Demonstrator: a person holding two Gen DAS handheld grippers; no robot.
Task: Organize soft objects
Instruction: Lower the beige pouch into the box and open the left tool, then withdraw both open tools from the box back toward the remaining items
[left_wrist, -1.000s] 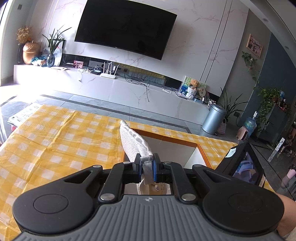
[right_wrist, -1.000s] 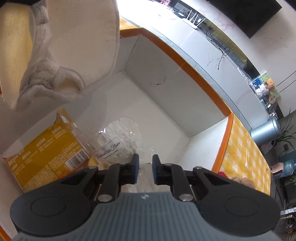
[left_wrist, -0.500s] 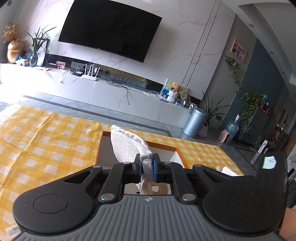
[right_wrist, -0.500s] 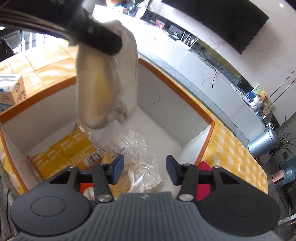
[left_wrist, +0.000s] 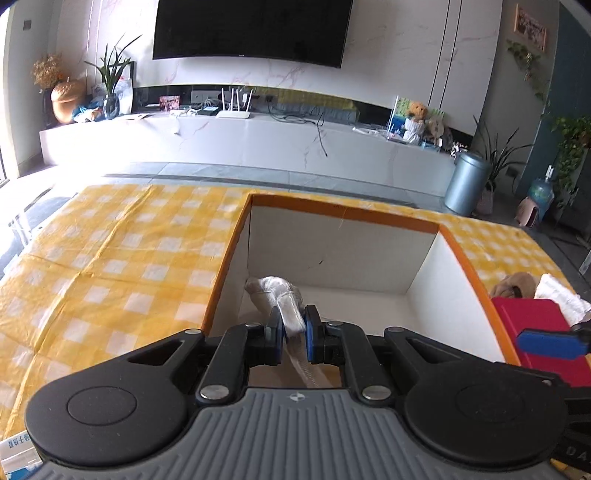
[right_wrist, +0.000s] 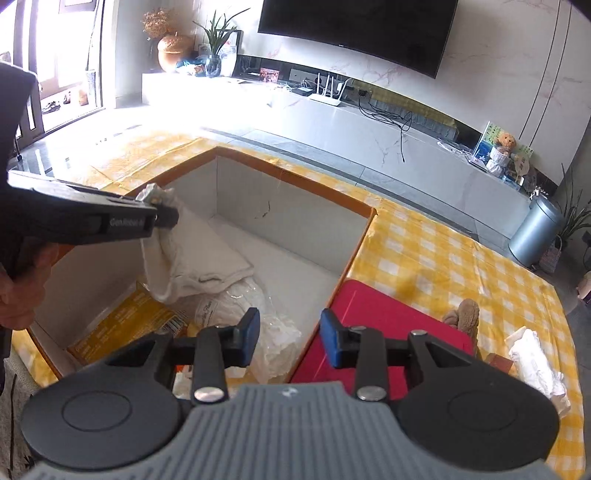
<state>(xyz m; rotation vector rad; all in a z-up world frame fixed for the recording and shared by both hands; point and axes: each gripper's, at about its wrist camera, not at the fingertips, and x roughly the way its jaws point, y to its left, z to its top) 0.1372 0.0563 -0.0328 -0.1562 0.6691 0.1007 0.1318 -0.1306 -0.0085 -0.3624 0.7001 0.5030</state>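
My left gripper (left_wrist: 291, 330) is shut on a white cloth (left_wrist: 280, 299) and holds it over the orange-rimmed white box (left_wrist: 343, 212). In the right wrist view the left gripper (right_wrist: 162, 218) shows at the box's left rim, with the cloth (right_wrist: 195, 251) hanging into the box and resting on its contents. My right gripper (right_wrist: 290, 334) is open and empty above the box's right wall (right_wrist: 354, 254). In the box lie a clear plastic-wrapped white item (right_wrist: 255, 310) and a yellow packet (right_wrist: 129, 325).
A red flat case (right_wrist: 384, 317) lies right of the box on the yellow checked tablecloth (right_wrist: 461, 266). A brown plush toy (right_wrist: 465, 314) and a white cloth (right_wrist: 535, 362) lie beyond it. A blue-and-white packet (left_wrist: 14, 452) is at the table's near left.
My left gripper has lowered the white cloth into the box. My right gripper has opened, let go of the plastic-wrapped item, and pulled back and up to the box's right wall.
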